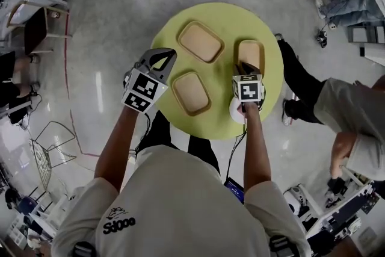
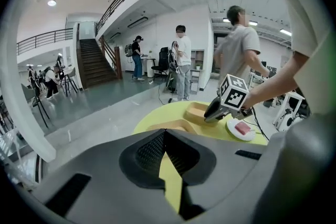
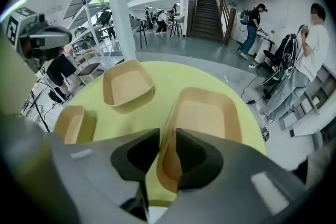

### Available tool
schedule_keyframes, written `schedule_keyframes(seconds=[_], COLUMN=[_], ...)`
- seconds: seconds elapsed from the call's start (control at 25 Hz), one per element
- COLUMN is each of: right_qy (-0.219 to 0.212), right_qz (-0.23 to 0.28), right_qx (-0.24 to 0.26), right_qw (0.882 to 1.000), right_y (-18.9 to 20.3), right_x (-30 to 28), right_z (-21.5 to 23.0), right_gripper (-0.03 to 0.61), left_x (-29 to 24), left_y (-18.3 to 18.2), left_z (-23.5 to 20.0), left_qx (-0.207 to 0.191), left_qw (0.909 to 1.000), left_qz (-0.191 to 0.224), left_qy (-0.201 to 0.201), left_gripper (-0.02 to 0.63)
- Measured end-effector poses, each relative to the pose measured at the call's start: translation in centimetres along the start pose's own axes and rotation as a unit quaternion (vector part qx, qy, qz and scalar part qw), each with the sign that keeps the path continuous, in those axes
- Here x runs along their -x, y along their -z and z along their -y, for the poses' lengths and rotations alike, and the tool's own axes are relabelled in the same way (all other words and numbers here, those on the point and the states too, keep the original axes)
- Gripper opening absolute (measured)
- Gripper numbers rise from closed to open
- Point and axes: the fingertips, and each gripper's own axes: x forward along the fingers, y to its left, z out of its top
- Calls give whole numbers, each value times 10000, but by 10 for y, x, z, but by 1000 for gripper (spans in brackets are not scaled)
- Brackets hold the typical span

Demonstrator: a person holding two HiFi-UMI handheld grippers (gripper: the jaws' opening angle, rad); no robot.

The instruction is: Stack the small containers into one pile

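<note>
Three tan containers sit apart on one round yellow table (image 1: 230, 14): the back container (image 1: 201, 41), the near container (image 1: 191, 93) and the right container (image 1: 249, 52). The right gripper (image 3: 164, 131) has its jaws apart, with the right container's near wall between them. The left gripper (image 2: 165, 134) is closed tight on nothing at the table's left edge. One white plate (image 2: 233, 132) with a pink block (image 2: 242, 127) lies by the right gripper. One person (image 1: 343, 108) is close to the table's right side.

Printed on shirt (image 1: 157, 195): "Sdooo", roughly. On left gripper (image 1: 162, 57) and right gripper (image 1: 248, 65): square code markers, no letters.
</note>
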Motion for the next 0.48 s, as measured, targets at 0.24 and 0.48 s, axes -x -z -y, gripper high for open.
schedule_keyframes(seconds=[0.24, 0.48], right_qy=[237, 429], right_qz=[21, 126], right_qx=[193, 299], right_qw=[9995, 9986], right_y=[2, 0], right_x=[-2, 11], right_z=[1, 5], right_gripper=[55, 28], left_x=[5, 17], left_y=[6, 7], left_z=[-5, -7], left_qx=[-34, -11], left_qw=[10000, 9999], left_qz=[-50, 6], left_qy=[-67, -138], left_gripper=[6, 6])
